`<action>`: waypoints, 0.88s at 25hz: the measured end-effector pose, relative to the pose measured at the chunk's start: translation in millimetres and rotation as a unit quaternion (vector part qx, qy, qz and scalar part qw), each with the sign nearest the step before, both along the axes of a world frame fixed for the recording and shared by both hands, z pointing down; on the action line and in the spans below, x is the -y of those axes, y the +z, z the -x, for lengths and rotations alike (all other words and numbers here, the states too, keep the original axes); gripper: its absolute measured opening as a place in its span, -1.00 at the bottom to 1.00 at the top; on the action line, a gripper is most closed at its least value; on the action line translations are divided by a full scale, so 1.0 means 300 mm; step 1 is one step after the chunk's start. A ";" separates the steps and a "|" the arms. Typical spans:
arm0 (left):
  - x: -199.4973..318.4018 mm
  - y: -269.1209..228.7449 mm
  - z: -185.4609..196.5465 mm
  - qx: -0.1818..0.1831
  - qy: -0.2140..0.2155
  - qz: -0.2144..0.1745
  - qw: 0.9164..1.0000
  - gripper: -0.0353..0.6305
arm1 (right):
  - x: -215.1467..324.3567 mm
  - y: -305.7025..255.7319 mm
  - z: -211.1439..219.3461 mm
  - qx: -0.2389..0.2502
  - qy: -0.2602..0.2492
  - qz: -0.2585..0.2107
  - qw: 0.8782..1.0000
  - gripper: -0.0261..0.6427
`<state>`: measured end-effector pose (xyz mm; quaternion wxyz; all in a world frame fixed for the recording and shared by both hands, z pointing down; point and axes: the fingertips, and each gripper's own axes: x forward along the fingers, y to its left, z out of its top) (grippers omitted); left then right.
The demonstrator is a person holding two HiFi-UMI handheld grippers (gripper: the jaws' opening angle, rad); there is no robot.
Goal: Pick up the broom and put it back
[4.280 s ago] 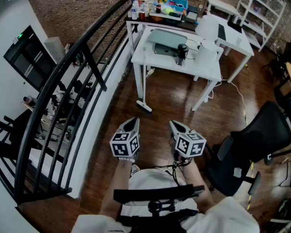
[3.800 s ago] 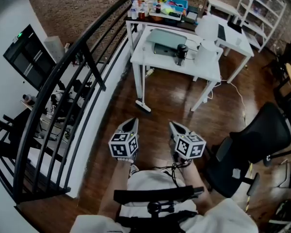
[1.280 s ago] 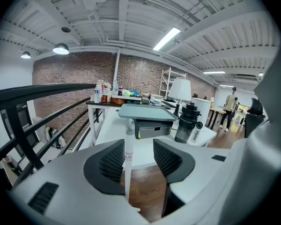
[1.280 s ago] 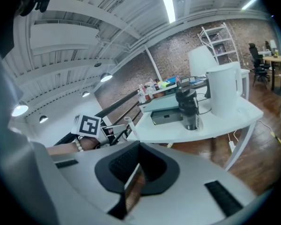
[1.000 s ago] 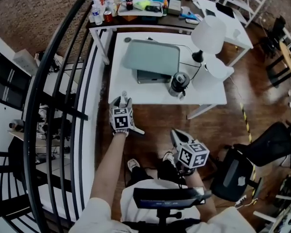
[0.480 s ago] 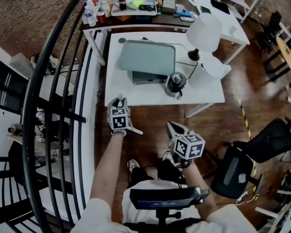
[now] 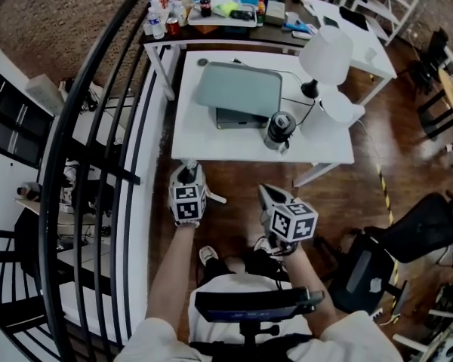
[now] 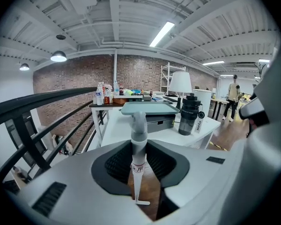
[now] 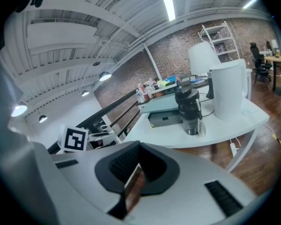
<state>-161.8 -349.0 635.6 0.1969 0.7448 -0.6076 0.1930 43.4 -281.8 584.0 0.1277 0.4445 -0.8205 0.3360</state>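
Observation:
The broom (image 7: pixel 214 197) is slim and white, with a grey grip at its top and a small flat head near the floor. In the left gripper view its handle (image 8: pixel 139 139) stands upright between the jaws. My left gripper (image 7: pixel 186 173) is closing on that handle just in front of the white table (image 7: pixel 211 145); its pads look pressed to it. The same gripper (image 8: pixel 139 150) shows the head through the gap below. My right gripper (image 7: pixel 269 195) hovers over the wood floor to the right, shut and empty. In its own view this gripper (image 9: pixel 137 171) shows only a sliver of floor.
A black railing (image 7: pixel 98 127) runs along the left. On the table stand a grey case (image 7: pixel 238 89), a black flask (image 7: pixel 278 130) and a white lamp (image 7: pixel 326 55). A black office chair (image 7: pixel 408 232) is at the right. My shoe (image 7: pixel 206 256) is below the grippers.
The left gripper has drawn back from the table edge toward me, bringing the broom handle along. The right gripper has barely shifted.

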 end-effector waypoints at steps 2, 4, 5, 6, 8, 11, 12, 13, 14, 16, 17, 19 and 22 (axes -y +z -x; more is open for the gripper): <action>-0.040 -0.072 0.002 -0.001 0.001 -0.013 1.000 -0.60 | -0.001 -0.014 0.016 0.001 -0.008 -0.008 1.000 -0.88; -0.070 -0.155 0.002 -0.001 0.001 -0.020 1.000 -0.60 | 0.001 -0.031 0.030 0.003 -0.015 -0.016 1.000 -0.88; -0.077 -0.206 0.001 -0.002 0.000 -0.026 1.000 -0.60 | 0.006 -0.042 0.035 0.004 -0.017 -0.021 1.000 -0.88; -0.079 -0.264 -0.002 -0.004 -0.002 -0.033 0.999 -0.60 | 0.012 -0.055 0.038 0.005 -0.019 -0.026 0.999 -0.88; -0.077 -0.392 -0.010 -0.010 -0.003 -0.051 0.999 -0.60 | 0.025 -0.092 0.042 0.010 -0.023 -0.037 0.999 -0.88; -0.068 -0.579 -0.031 -0.019 0.006 -0.083 0.996 -0.60 | 0.046 -0.134 0.034 0.018 -0.019 -0.050 0.998 -0.88; -0.064 -0.632 -0.039 -0.022 0.010 -0.093 0.995 -0.60 | 0.053 -0.145 0.030 0.021 -0.016 -0.054 0.998 -0.88; -0.063 -0.679 -0.047 -0.023 0.014 -0.102 0.994 -0.60 | 0.059 -0.153 0.028 0.025 -0.013 -0.057 0.998 -0.88; -0.062 -0.717 -0.054 -0.023 0.018 -0.110 0.993 -0.61 | 0.063 -0.160 0.026 0.027 -0.012 -0.060 0.998 -0.88; -0.065 -0.768 -0.066 -0.024 0.022 -0.121 0.992 -0.61 | 0.065 -0.178 0.027 0.031 -0.011 -0.065 0.997 -0.88; -0.065 -0.781 -0.072 -0.024 0.023 -0.123 0.992 -0.61 | 0.065 -0.187 0.029 0.033 -0.011 -0.067 0.997 -0.88; -0.063 -0.786 -0.082 -0.025 0.025 -0.121 0.992 -0.62 | 0.068 -0.197 0.031 0.035 -0.011 -0.070 0.997 -0.88; -0.060 -0.781 -0.095 -0.028 0.028 -0.116 0.993 -0.62 | 0.069 -0.216 0.038 0.038 -0.012 -0.073 0.997 -0.88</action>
